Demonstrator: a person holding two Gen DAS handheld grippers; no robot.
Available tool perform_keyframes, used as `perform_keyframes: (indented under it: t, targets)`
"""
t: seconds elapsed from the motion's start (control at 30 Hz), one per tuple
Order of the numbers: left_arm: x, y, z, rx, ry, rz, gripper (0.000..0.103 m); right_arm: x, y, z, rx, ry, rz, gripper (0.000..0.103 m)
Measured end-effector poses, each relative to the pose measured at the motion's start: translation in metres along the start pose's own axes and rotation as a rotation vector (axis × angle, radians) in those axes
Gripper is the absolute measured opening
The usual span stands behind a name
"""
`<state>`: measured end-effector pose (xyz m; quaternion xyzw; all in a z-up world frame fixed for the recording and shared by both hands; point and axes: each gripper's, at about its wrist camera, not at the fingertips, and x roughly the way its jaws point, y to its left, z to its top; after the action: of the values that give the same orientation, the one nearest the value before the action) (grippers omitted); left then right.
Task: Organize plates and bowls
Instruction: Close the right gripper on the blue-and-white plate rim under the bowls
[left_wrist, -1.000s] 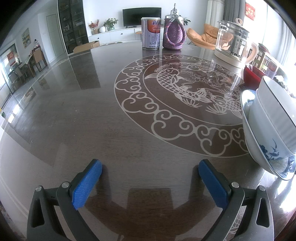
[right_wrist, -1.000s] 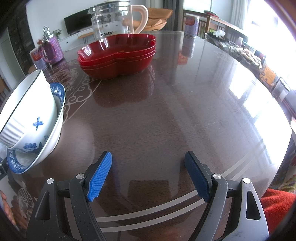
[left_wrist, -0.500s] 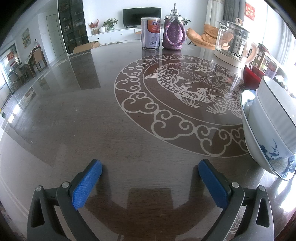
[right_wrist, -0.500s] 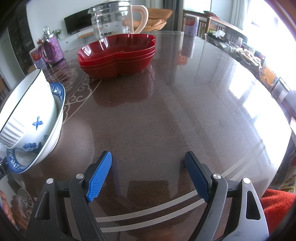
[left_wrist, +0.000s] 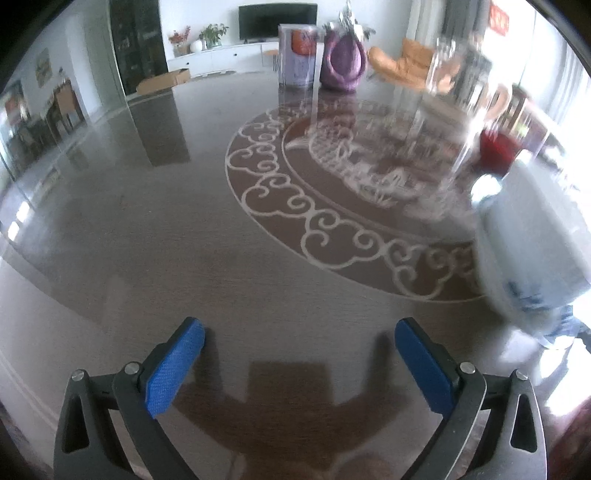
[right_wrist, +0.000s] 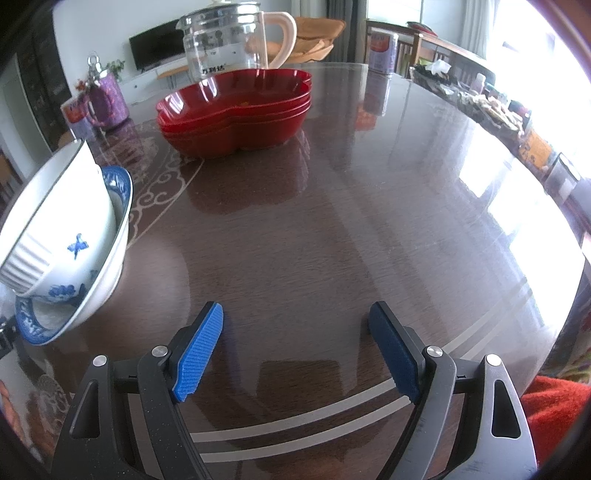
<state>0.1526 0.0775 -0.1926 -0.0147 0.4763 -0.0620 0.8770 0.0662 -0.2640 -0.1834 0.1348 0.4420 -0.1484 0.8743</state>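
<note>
A white ribbed bowl (right_wrist: 59, 218) with a blue mark leans tilted inside a larger blue-and-white bowl (right_wrist: 107, 269) at the left of the right wrist view. In the left wrist view the same pair (left_wrist: 528, 251) shows blurred at the right edge. A stack of red heart-shaped dishes (right_wrist: 236, 114) stands farther back on the dark table (right_wrist: 332, 229). My left gripper (left_wrist: 299, 362) is open over bare table, left of the bowls. My right gripper (right_wrist: 295, 347) is open too, with nothing between its blue pads, right of the bowls.
A glass kettle (right_wrist: 229, 44) stands behind the red dishes. A purple vessel (left_wrist: 343, 59) and a tin can (left_wrist: 299, 55) sit at the far side of the table. Clutter (right_wrist: 491, 107) lines the right rim. Red cloth (right_wrist: 554, 410) shows at the lower right.
The left wrist view has swung and is now motion-blurred, with the bowls and kettle smeared at the right. The right gripper and the bowls stay put.
</note>
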Motion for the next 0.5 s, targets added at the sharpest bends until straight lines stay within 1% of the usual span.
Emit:
perform_keyframes:
  t: [0.1, 0.13, 0.17, 0.23, 0.3, 0.33, 0.4, 0.43, 0.47, 0.5]
  targets:
    - [-0.025, 0.01, 0.004, -0.07, -0.055, -0.108, 0.102, -0.014, -0.025, 0.002, 0.14, -0.072, 0.149, 0.083]
    - [-0.031, 0.012, 0.007, -0.093, -0.07, -0.168, 0.102, -0.022, -0.031, 0.003, 0.171, -0.115, 0.197, 0.083]
    - [-0.033, 0.011, 0.01, -0.104, -0.076, -0.209, 0.101, -0.026, -0.031, 0.004, 0.174, -0.139, 0.226, 0.083]
    - [-0.033, 0.004, 0.016, -0.109, -0.072, -0.276, 0.097, -0.033, -0.023, 0.008, 0.134, -0.176, 0.294, 0.083]
    - [-0.026, -0.011, 0.022, -0.089, -0.047, -0.33, 0.084, -0.035, -0.012, 0.011, 0.082, -0.187, 0.345, 0.082]
    - [-0.022, -0.018, 0.023, -0.076, -0.037, -0.344, 0.081, -0.035, -0.005, 0.013, 0.051, -0.18, 0.374, 0.082]
    - [-0.014, -0.031, 0.025, -0.045, -0.019, -0.366, 0.07, -0.034, 0.003, 0.015, 0.02, -0.176, 0.396, 0.081]
    - [-0.011, -0.037, 0.025, -0.028, -0.017, -0.374, 0.067, -0.033, 0.007, 0.018, 0.002, -0.172, 0.407, 0.08]
    - [-0.008, -0.042, 0.025, -0.015, -0.018, -0.376, 0.063, -0.032, 0.01, 0.02, -0.01, -0.168, 0.415, 0.078]
    - [-0.006, -0.045, 0.025, -0.01, -0.016, -0.377, 0.06, -0.029, 0.013, 0.023, -0.023, -0.159, 0.429, 0.073]
